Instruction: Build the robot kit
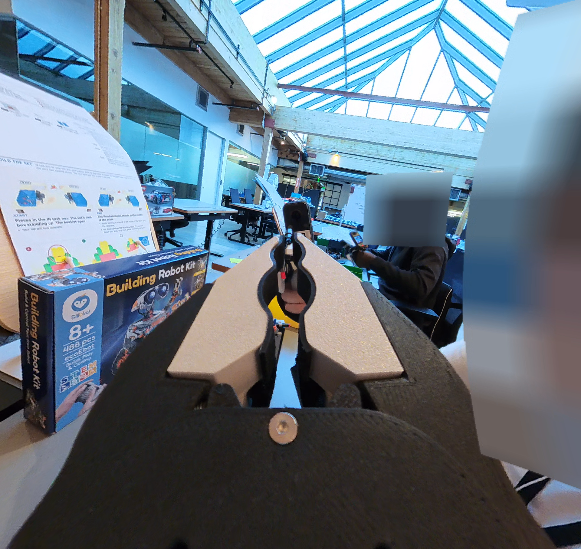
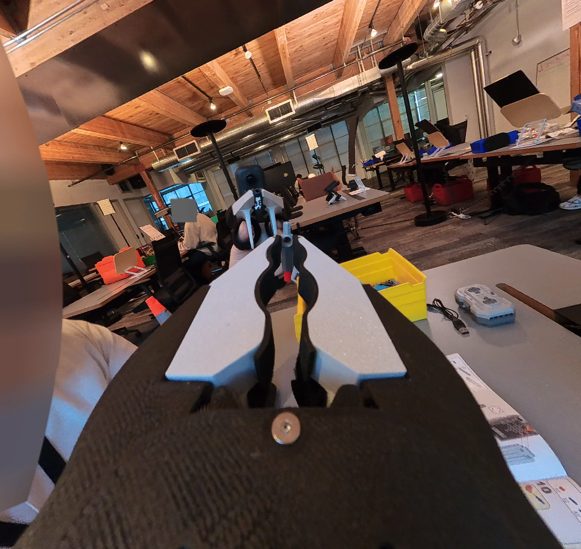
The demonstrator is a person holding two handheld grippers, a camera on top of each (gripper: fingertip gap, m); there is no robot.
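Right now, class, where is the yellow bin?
In the right wrist view the yellow bin sits on the grey table, just right of the right tool, with a grey remote and a black cable to its right.

Daylight floods the left wrist view through a large skylight [image 1: 377, 46], whose panes are blown out to near white and give the scene a cool blue cast. The right wrist view is dimmer and warmer, lit by small ceiling spotlights [image 2: 213, 105] under wooden beams, with one soft glare spot on a dark panel overhead. Both pictures show strong wide-angle bending toward the edges, where lines curve. Near surfaces look slightly soft; mid-distance detail stays sharp.
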